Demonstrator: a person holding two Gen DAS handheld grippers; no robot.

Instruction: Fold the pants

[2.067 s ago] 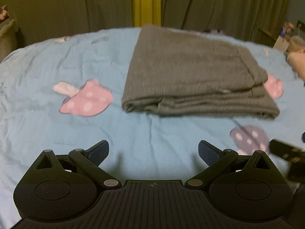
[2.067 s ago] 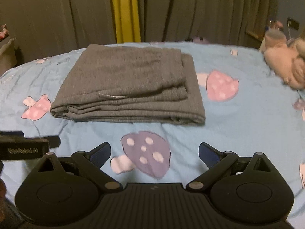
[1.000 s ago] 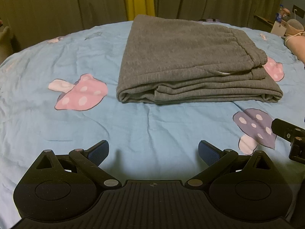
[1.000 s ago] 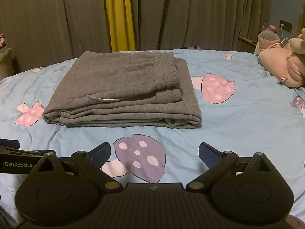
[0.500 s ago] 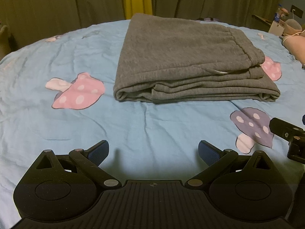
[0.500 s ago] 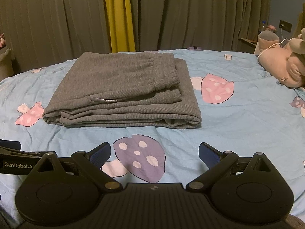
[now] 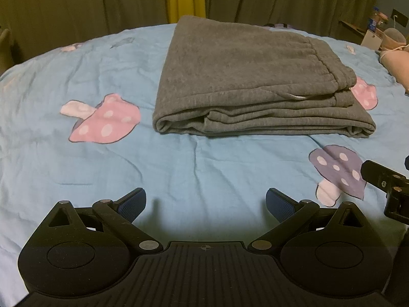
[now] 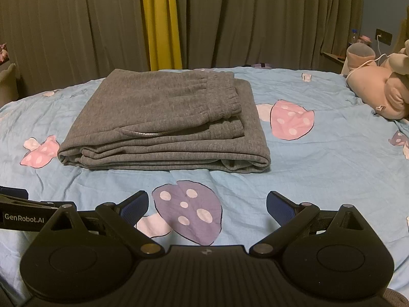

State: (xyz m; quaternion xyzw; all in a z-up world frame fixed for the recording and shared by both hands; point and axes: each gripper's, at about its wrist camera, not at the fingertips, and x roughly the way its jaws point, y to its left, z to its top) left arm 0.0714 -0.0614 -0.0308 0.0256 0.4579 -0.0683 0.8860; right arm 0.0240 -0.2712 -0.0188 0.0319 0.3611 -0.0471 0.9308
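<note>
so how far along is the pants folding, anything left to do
Done: the grey pants lie in a compact layered stack on the blue mushroom-print sheet, waistband on top. In hand: nothing; the left tool and right tool are both open, short of the stack. Left: seemingly nothing, perhaps squaring the slightly offset layers.

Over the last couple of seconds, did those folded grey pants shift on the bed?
No. The pants keep their place on the sheet: right edge beside the pink mushroom, purple mushroom just in front. Only the camera shifted.
</note>
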